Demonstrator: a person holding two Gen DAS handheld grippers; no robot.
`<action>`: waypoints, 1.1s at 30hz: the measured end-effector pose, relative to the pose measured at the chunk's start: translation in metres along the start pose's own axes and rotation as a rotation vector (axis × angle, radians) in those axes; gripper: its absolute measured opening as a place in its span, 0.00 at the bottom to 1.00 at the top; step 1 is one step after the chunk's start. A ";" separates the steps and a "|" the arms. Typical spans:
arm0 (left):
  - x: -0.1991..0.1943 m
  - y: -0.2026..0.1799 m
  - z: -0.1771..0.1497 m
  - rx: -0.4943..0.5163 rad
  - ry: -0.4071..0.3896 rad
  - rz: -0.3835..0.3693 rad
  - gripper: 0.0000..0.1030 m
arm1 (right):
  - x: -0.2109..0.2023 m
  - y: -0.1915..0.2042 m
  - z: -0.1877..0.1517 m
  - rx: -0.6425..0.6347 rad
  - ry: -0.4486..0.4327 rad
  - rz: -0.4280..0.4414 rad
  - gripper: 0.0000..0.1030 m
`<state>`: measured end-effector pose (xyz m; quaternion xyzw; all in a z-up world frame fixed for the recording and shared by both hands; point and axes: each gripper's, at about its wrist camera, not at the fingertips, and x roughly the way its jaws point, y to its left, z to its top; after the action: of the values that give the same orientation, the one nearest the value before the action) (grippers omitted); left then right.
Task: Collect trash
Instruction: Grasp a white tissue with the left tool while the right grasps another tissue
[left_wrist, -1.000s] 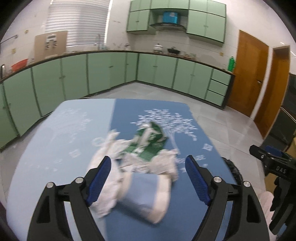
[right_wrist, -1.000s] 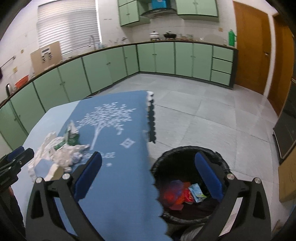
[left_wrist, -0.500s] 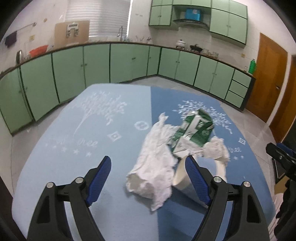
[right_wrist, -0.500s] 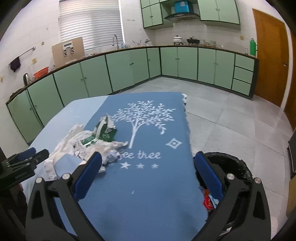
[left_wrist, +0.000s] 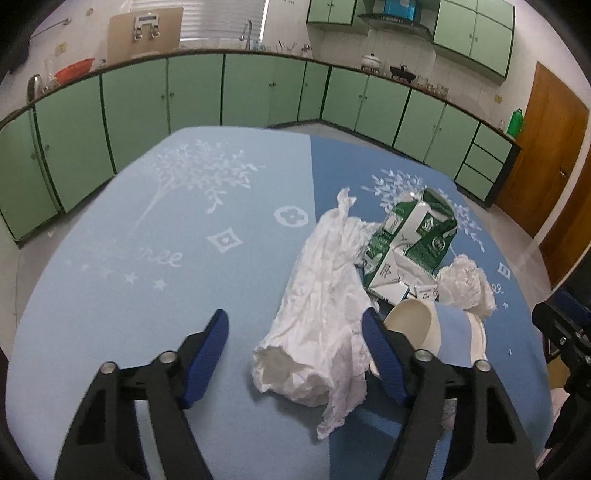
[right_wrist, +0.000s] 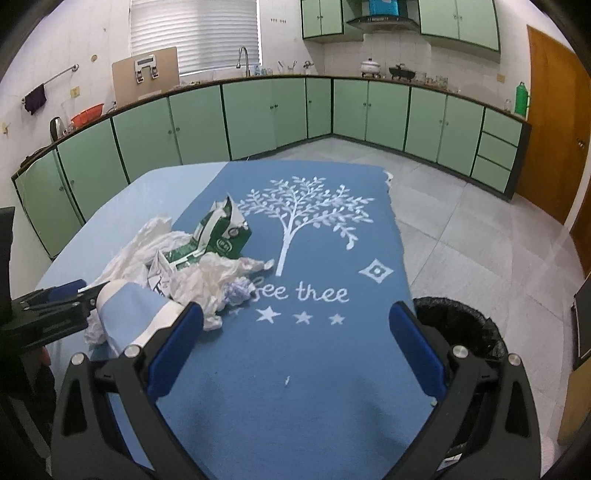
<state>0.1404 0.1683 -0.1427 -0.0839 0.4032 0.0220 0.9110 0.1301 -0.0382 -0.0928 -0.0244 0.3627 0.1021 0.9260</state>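
A: White crumpled tissue (left_wrist: 325, 325) is sighted between the left gripper (left_wrist: 295, 354) pads; jaws are closing, no contact seen yet. Its long axis runs away from the gripper, toward the far table edge, leaning slightly right.

B: Noted. Beyond it?

A: Paper cup (left_wrist: 436, 332) is lying on its side just right of the right-hand pad, mouth toward the tissue. A green milk carton (left_wrist: 417, 236) and a wad of white plastic (left_wrist: 467, 288) are found farther back, all on the blue tablecloth (left_wrist: 166, 258).

B: Right gripper (right_wrist: 295, 347)?

A: Spread wide, nothing between the pads; only cloth is seen ahead. The pile sits to its left. The black-lined bin (right_wrist: 461, 328) is placed on the floor at its right.

B: So the left gripper is judged nearer; a squeeze across the tissue's short axis is expected.
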 end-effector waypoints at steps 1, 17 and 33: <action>0.002 0.000 0.000 0.000 0.011 -0.006 0.60 | 0.003 0.000 0.000 0.002 0.011 0.009 0.95; -0.013 0.004 0.003 -0.027 -0.056 -0.032 0.08 | 0.017 0.020 0.008 -0.031 0.036 0.071 0.70; -0.029 0.017 0.003 -0.024 -0.103 0.027 0.08 | 0.048 0.046 0.018 -0.050 0.086 0.107 0.67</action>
<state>0.1211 0.1863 -0.1213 -0.0881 0.3565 0.0435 0.9291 0.1673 0.0172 -0.1108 -0.0327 0.4001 0.1593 0.9019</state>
